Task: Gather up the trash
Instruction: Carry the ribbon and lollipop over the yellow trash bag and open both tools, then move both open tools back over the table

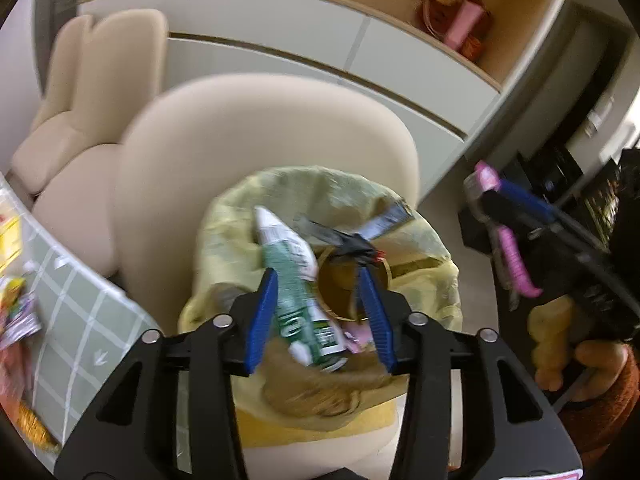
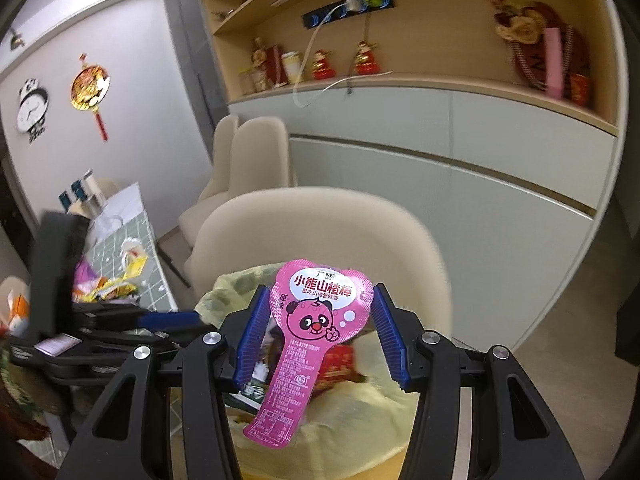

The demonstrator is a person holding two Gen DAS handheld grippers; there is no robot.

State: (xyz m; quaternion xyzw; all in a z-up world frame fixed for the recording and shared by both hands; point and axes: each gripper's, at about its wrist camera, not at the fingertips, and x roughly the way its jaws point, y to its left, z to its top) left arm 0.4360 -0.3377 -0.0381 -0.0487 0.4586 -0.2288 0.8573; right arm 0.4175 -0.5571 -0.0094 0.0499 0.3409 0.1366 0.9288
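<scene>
Setting: cream chair (image 2: 320, 232) standing behind a yellow-lined bin (image 1: 424, 240) — white cabinets beyond.
Left gripper (image 1: 316, 312): hanging over the bin, jaws wide, gripping nothing; green-white wrapper (image 1: 296, 280) lying between them.
Right gripper (image 2: 320, 336): jaws spread; pink panda wrapper (image 2: 312, 320) showing between the fingers over the bin — contact unclear.

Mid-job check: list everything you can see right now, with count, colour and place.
green-and-white wrapper: one, between the open left fingers, over the bag
pink panda wrapper: one, between the right fingers, contact unclear
trash bag: one, pale yellow, below both grippers, holding trash
chairs: two, cream, behind bag
table: green grid cloth, littered wrappers
cabinet: white, ornaments on shelf
left gripper: blue fingers
right gripper: blue fingers
</scene>
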